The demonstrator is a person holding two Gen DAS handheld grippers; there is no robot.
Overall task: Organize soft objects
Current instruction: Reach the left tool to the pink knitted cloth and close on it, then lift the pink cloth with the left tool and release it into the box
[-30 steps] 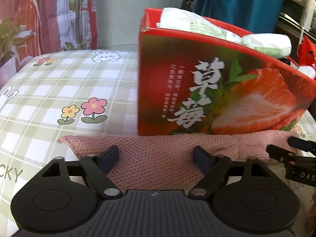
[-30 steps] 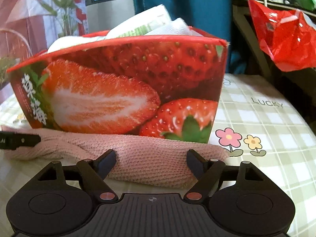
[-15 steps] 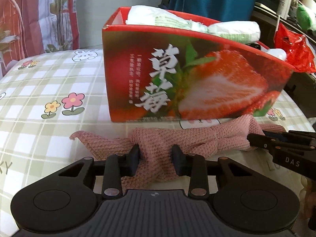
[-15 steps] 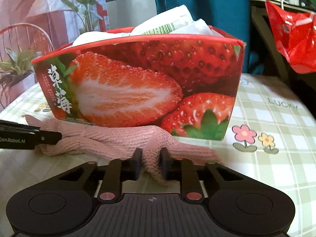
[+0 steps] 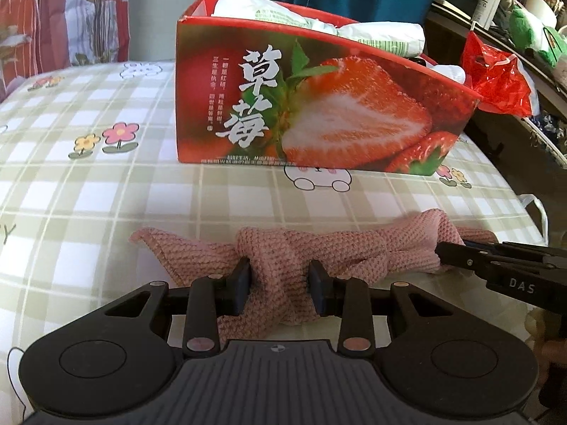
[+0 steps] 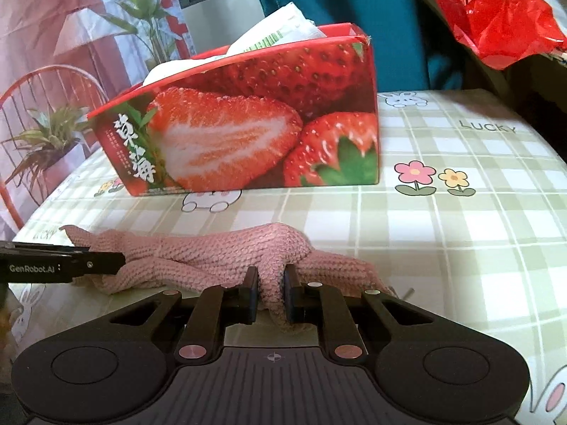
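The strawberry box (image 5: 319, 106) now sits well back on the checked tablecloth (image 5: 88, 191), with a bare strip of cloth and a printed bunny showing between it and the pink knitted cloth (image 5: 340, 251) — a second ago that cloth lay right against the foot of the box, so both hands have drawn it clear toward the near edge of the tabletop. The box itself is already stuffed with white plastic packs (image 5: 382, 35) poking above its rim, and a crumpled red plastic bag (image 6: 496, 10) sits off to the side, out of play. The cloth has gone from a flat spread to a bunched rope strung between the two tools. And here is the big change: the left hand-held gripper (image 5: 280, 287), wide open a second ago, has clamped a thick wad of the knit between its pads at the cloth's left end, jaws part closed around the bulk; the right hand-held gripper (image 6: 271, 292) has snapped nearly shut on a thin fold at the other end. With both ends secured and the cloth free of the box, it looks ready to be lifted, folded, or dropped in with the packs.
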